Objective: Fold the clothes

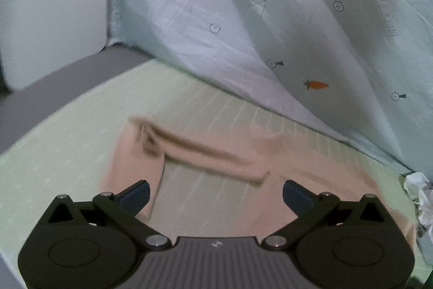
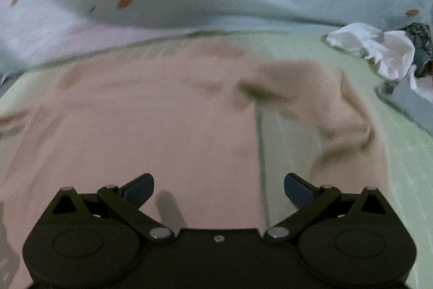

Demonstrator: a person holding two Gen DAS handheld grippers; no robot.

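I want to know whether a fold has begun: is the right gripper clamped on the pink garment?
No, the right gripper is wide open above the pink garment, with nothing between its fingers.

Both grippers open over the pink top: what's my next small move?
Probably lower the right gripper onto the rumpled sleeve of the pink top and pinch it; that sleeve lies bunched, and both grippers, the left gripper too, hold nothing.

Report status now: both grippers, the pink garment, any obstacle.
Left gripper open, empty. Right gripper open, empty. Pink garment flat on green sheet, sleeves crumpled. White clothes pile apart, not blocking.
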